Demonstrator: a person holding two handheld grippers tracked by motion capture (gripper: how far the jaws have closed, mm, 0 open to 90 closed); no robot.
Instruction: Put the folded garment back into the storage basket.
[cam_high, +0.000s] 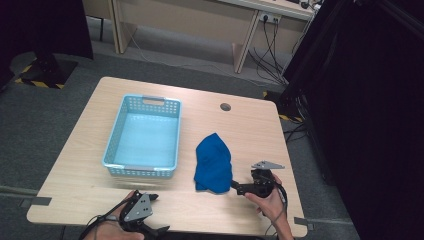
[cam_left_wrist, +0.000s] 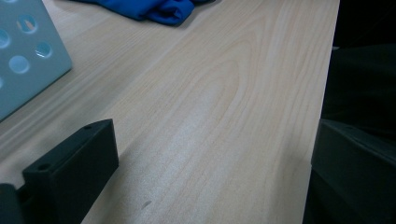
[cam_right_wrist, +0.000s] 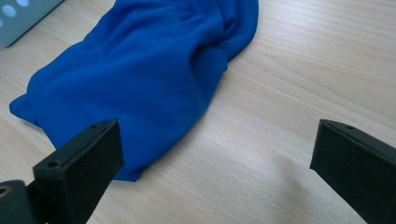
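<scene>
Lying crumpled on the bare wood of the table, just right of the light blue basket and apart from it, the blue cloth is being approached by the right gripper, whose jaws are being held spread wide with nothing between them. The cloth's near right corner is being met just ahead and to the left of those jaws, so the left one is nearly over its edge in the right gripper view. The cloth's long axis is being laid from the person's edge toward the far side, its narrower end pointing away. The left gripper is being held farther off at the near edge, jaws likewise spread and empty, so the right hand is judged the nearer.
</scene>
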